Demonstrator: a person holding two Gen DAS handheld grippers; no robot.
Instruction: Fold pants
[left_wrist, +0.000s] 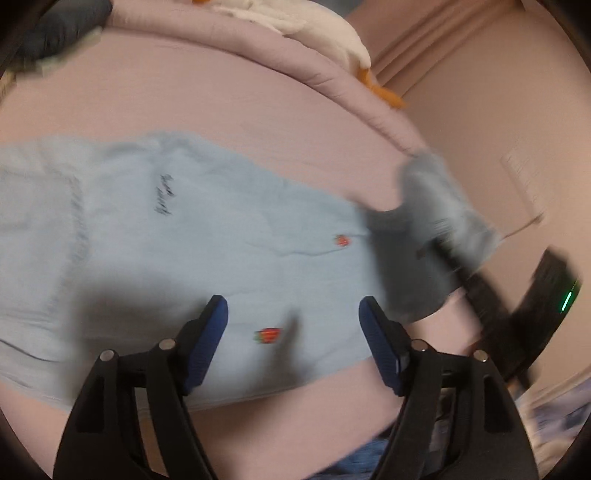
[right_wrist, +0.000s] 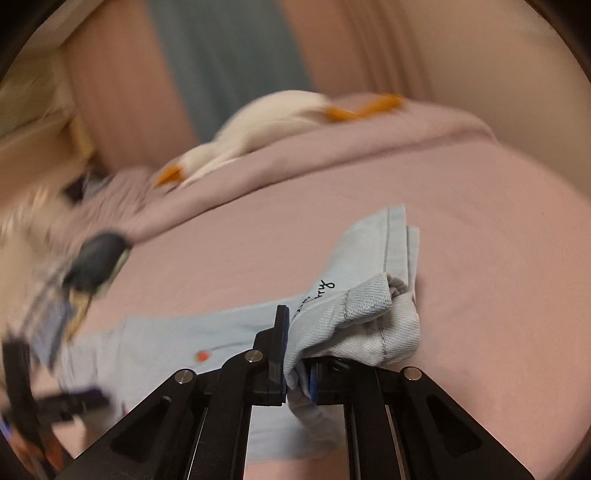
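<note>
Folding: I'd carry the pants (right_wrist: 354, 314) hem over evenly.
Right gripper (right_wrist: 295, 354): clamped on hem.
Left gripper (left_wrist: 293, 332): spread, empty; I'd pin cloth.

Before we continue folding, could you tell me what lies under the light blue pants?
The light blue pants lie on a pink bedsheet, visible all around them. Whatever is directly beneath the fabric is covered.

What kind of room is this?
Probably a bedroom. The pants lie on a bed with a pink sheet, a white plush toy sits at its far edge, and curtains hang behind.
</note>
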